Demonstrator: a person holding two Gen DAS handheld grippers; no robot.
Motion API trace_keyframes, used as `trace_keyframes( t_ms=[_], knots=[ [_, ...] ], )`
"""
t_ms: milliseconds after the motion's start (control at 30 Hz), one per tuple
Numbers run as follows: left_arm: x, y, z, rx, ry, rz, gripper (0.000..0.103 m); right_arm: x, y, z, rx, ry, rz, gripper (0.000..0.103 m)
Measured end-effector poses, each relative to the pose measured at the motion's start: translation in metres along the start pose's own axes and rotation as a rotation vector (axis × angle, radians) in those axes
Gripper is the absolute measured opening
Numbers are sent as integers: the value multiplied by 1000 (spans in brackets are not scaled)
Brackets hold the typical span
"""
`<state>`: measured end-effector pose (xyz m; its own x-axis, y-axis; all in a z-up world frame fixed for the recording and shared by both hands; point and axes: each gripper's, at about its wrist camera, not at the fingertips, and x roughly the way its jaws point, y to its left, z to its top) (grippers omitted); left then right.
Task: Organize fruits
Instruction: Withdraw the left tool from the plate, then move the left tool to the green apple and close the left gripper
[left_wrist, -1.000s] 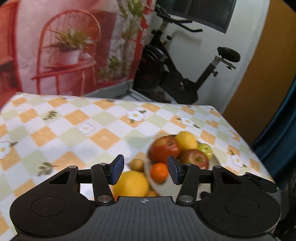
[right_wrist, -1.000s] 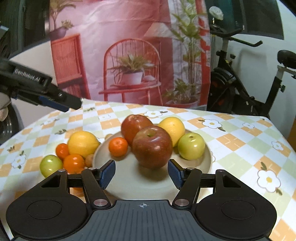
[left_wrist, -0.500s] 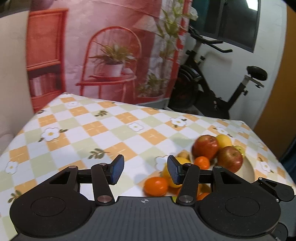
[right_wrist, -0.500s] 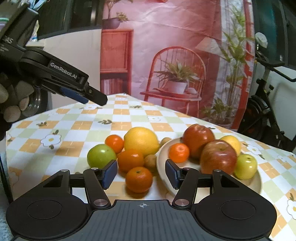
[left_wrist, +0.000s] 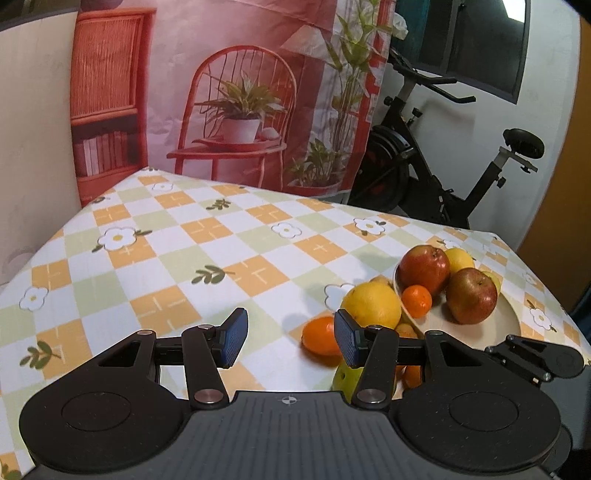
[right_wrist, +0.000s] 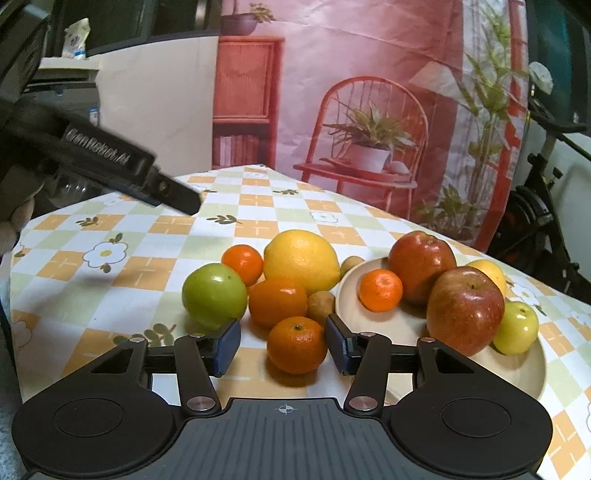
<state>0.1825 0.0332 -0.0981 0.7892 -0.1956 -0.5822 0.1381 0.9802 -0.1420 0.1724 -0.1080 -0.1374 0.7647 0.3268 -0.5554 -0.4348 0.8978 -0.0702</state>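
Loose fruit lies left of a beige plate (right_wrist: 413, 332): a green apple (right_wrist: 214, 291), a big yellow citrus (right_wrist: 301, 260), an orange (right_wrist: 277, 301) and a mandarin (right_wrist: 297, 345). On the plate rest two red apples (right_wrist: 465, 310), a mandarin (right_wrist: 380, 290) and a small green apple (right_wrist: 516, 326). My right gripper (right_wrist: 282, 347) is closing, with the near mandarin between its jaws but not pressed by the pads. My left gripper (left_wrist: 290, 343) is open and empty over bare cloth, left of an orange (left_wrist: 321, 336) and the yellow citrus (left_wrist: 371, 304). The plate (left_wrist: 509, 314) lies to its right.
The checkered tablecloth (left_wrist: 177, 258) stretches bare to the left and far side of the fruit. An exercise bike (left_wrist: 424, 166) stands beyond the far table edge, next to a printed backdrop (left_wrist: 240, 92). The left gripper's body (right_wrist: 110, 162) hangs over the table's left side.
My right gripper swung left from the plate to the loose fruit and its jaws narrowed around the near mandarin. My left gripper swung left, so the fruit now sits at its right.
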Motion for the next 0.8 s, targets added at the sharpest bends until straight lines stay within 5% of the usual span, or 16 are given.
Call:
trace_keyframes(
  t_ms=[233,800],
  knots=[
    [-1,7,-10,-52,20,-6,54,-6,-5,-4,30,-19,16,43],
    [11,-8,-21,-21,66,-160,56,-3,-19,-4,106,7,45,42]
  ],
)
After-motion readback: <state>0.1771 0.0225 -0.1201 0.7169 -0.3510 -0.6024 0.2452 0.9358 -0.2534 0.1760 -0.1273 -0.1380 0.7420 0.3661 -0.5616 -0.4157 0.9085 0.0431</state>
